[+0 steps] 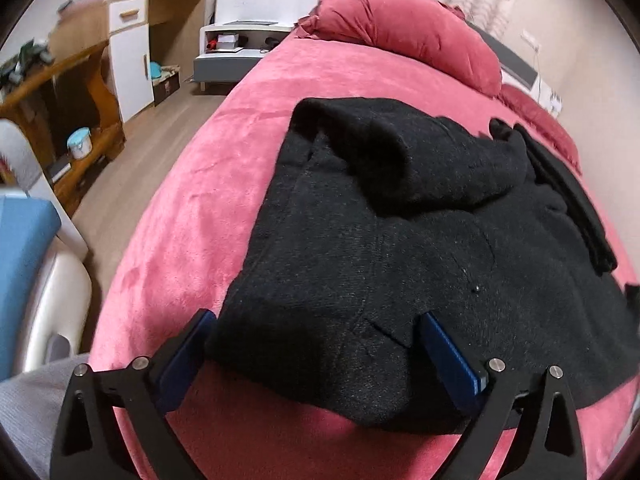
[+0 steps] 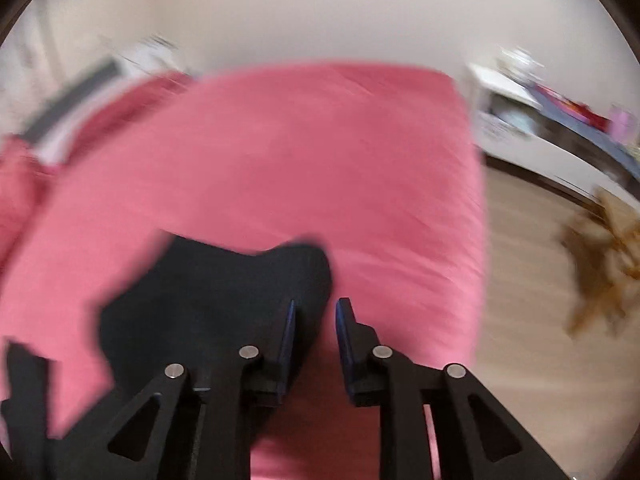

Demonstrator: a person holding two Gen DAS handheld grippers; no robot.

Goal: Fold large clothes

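Note:
A large black knit garment [image 1: 400, 248] lies partly folded on a pink bed cover [image 1: 224, 184], with a sleeve or hood bunched at its far end. My left gripper [image 1: 316, 344] is open, its blue pads astride the garment's near corner, with cloth between them. In the blurred right wrist view, my right gripper [image 2: 316, 320] is open with a narrow gap, empty, just right of a black part of the garment [image 2: 208, 292] on the pink cover [image 2: 320, 152].
A red pillow [image 1: 408, 28] lies at the bed's head. Wooden shelves [image 1: 60, 92] and a white cabinet [image 1: 132, 52] stand left across a wood floor [image 1: 132, 168]. A white and blue chair [image 1: 28, 280] is near left. A white shelf unit [image 2: 552, 132] stands right.

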